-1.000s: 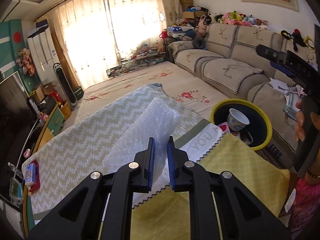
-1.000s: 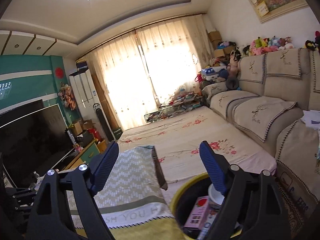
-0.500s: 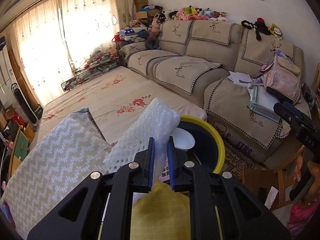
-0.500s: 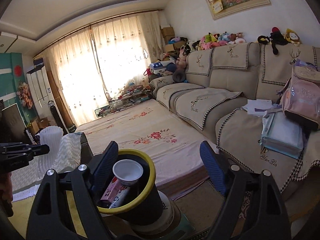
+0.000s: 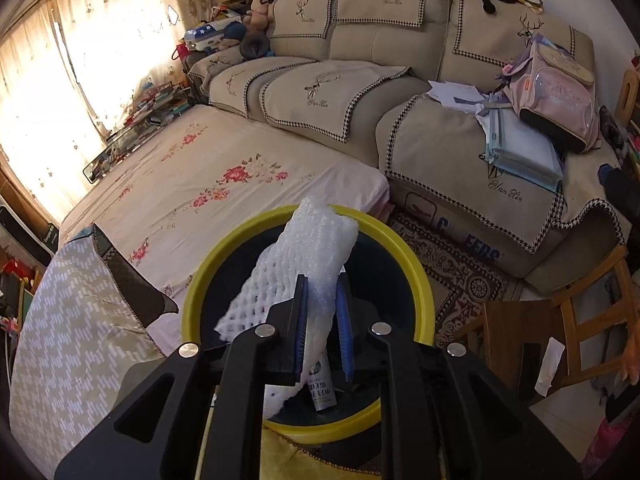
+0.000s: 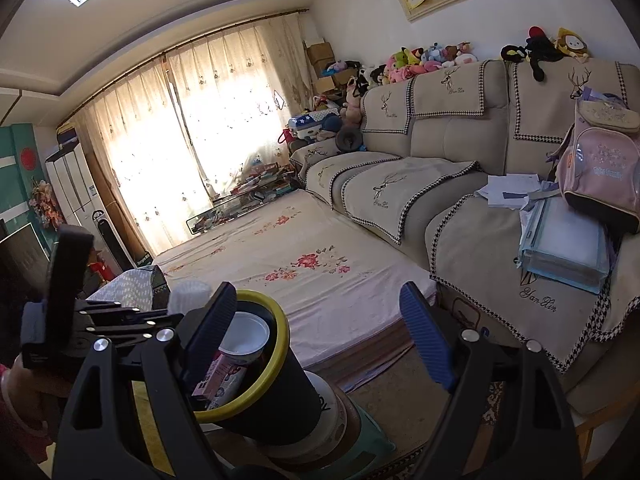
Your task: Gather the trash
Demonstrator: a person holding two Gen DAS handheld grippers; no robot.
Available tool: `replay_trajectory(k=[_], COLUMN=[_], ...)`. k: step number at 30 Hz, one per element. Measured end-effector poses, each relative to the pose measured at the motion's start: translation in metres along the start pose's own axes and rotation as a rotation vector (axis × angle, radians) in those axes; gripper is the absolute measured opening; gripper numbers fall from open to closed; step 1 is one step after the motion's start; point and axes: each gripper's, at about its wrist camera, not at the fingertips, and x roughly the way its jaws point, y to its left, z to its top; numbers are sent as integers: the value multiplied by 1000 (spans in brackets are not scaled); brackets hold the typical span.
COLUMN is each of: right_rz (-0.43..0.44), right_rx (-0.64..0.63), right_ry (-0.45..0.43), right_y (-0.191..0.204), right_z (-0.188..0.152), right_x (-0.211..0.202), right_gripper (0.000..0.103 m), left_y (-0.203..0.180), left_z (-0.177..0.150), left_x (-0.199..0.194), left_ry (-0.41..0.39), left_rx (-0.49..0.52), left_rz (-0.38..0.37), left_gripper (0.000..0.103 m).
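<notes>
A white foam net wrap [image 5: 308, 256] stands between the blue pads of my left gripper [image 5: 322, 284], directly above the mouth of the black trash bin with a yellow rim [image 5: 420, 280]. The jaws are opening, and the pads still touch the wrap. A printed carton [image 5: 320, 388] lies in the bin below it. In the right wrist view the bin [image 6: 282, 344] holds a white cup [image 6: 244, 334] and a pink carton [image 6: 218, 374]. My right gripper [image 6: 318, 300] hangs open and empty just right of the bin. The left gripper [image 6: 120, 316] and the wrap [image 6: 190, 294] show at the bin's left.
A mattress with a floral sheet [image 5: 224, 184] lies behind the bin, and a beige sofa [image 5: 352, 92] beyond it carries papers and a pink backpack [image 5: 556, 92]. A table with a chevron cloth [image 5: 68, 344] is at left. A wooden chair [image 5: 580, 320] stands at right.
My left gripper has carried the foam wrap from over the table to above the bin and tipped downward. The right gripper swung right and down, past the bin.
</notes>
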Motion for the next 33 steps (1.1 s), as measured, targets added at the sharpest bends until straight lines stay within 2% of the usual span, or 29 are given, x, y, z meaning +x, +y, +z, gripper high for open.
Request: replay_trajectory(k=[1,2,4,6,7,11,14,17,21,23,25,29,33], right_rz=[-1,0,1,1,4,35,89,160,285,325,364,396,402], right_rx=[-3,-2,-6,-14,-18,-49,-84,-140,-228,-268,-302,-369,-424], right_ry=[-1,-2,-2,-1,1,1,7,15,54,61,64,63,68], right_y=[0,1,3,7,9,24,44,73,118,137,154,178,190], right_z=[0,0,1,3,3,4,4,2,-13,-20,-23,-23,-25], right_x=[0,-1,-3,-4,-5,-13,-20,-30,-47,-57,-70,-94,-113], right_gripper=[79,79,79,79,79,81,82,84,87,94,96,96,96], left_y=[0,1,3,4,4,9,13,24,40,50,64,74,69], left_z=[0,-2,-5,-11,-14,-34,-59,-98,-159,-191,-223,-278,-319], left_x=[7,14,18,13,8,-41,-91,-145,-208,-237,-262,-315,-355], left_ry=[12,27,29,23,15,-72,-154,-212,-242,-255,-258,-285,-316], left_rx=[-5,-14,-35,-42,-40,-57,-100,-170,-308,-395,-472,-616,-674], left_rz=[-4,-2,-1,-14,-12,41,95,185,331,391,435,514,613], left_gripper=[24,38,53,56,62,85,95,98,98,98,98,98,98])
